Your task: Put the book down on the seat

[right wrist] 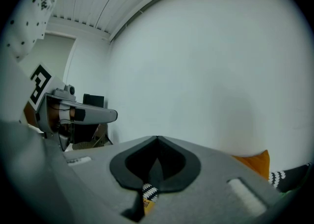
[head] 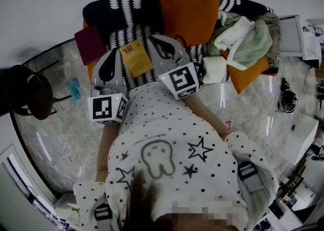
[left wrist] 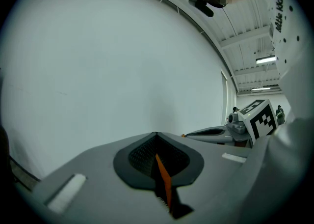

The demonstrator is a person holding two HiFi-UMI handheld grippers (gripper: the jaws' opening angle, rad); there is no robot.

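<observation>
A yellow book [head: 135, 56] lies flat on the sofa seat, on the black-and-white patterned blanket [head: 126, 9]. It sits between my two grippers and neither one holds it. My left gripper [head: 113, 52] is just left of the book, jaws together with nothing in them. My right gripper [head: 156, 38] is just right of it and also shut. In the left gripper view the jaws [left wrist: 157, 135] meet, with only an orange sliver showing through the slit. The right gripper view shows closed jaws [right wrist: 157, 140] with a glimpse of blanket and book below.
A maroon book [head: 90, 44] rests on the sofa's left end. An orange cushion [head: 190, 4] leans at the back, and a heap of clothes [head: 244, 35] covers the right end. A black chair [head: 28, 93] stands on the marble floor at the left.
</observation>
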